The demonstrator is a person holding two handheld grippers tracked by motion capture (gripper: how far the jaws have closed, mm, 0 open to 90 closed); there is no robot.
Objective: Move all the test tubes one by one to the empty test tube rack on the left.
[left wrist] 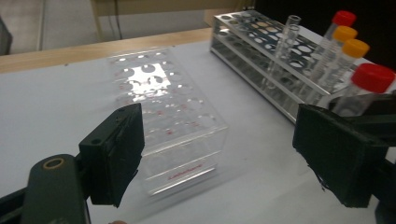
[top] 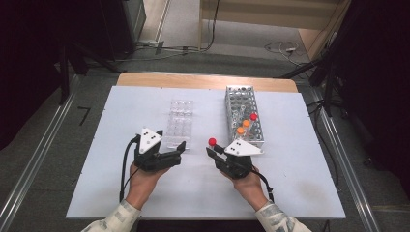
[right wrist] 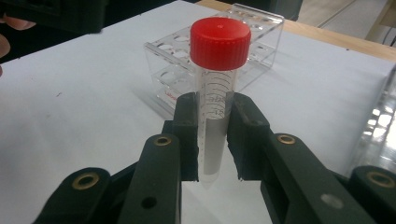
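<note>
Red-capped clear plastic centrifuge tube (right wrist: 214,93) with a conical tip stands upright between the two black jaws of the right gripper (right wrist: 212,135), which press on its graduated wall just below the cap; in the high view the red cap (top: 212,141) sits just beside the near end of the metal rack, on the side facing the clear rack. I judge the tube light and stiff, but its smooth round wall looks slippery, so a grip off the tube's axis could let it twist or slide. Holding it on the upper wall under the cap, as now, seems the safest place: the cap rim gives a stop, and the tapered tip stays free to enter a hole. Squeezing hard is not needed; thin plastic can flex.

Left of the tube, the left gripper (top: 180,147) has its jaws spread wide and holds nothing, its fingertips close to the near end of the clear acrylic tube rack (left wrist: 168,116), which lies just beyond them.

Beyond the tube, the perforated silver metal rack (top: 244,116) carries two orange-capped tubes (left wrist: 348,51) and another red-capped one (left wrist: 343,18) in its near holes, plus an uncapped glass tube (left wrist: 287,37).
</note>
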